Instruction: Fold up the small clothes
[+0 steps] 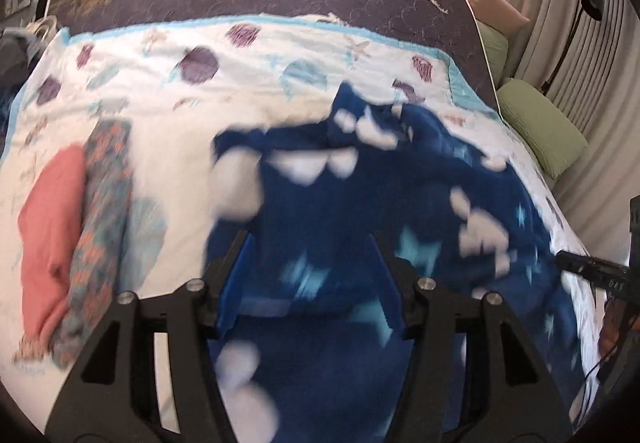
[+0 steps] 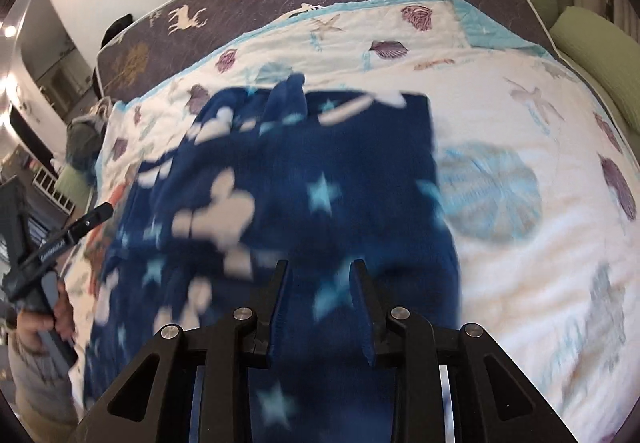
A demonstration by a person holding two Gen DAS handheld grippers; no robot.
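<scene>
Both tongs (image 1: pixel 312 239) (image 2: pixel 320 267) gape over the blue fleece garment (image 2: pixel 320 171), gripping nothing — mid-fold, judging; next, pinch its near edge beside the folded pile (image 1: pixel 76 231).

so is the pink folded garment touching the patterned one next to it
Touching. The left wrist view shows the pink folded garment pressed against the patterned folded garment on the quilt, with no strip of quilt visible between them.

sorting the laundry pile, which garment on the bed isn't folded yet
The navy star-print fleece garment lies spread and rumpled; the coral piece and patterned piece are folded beside each other.
</scene>
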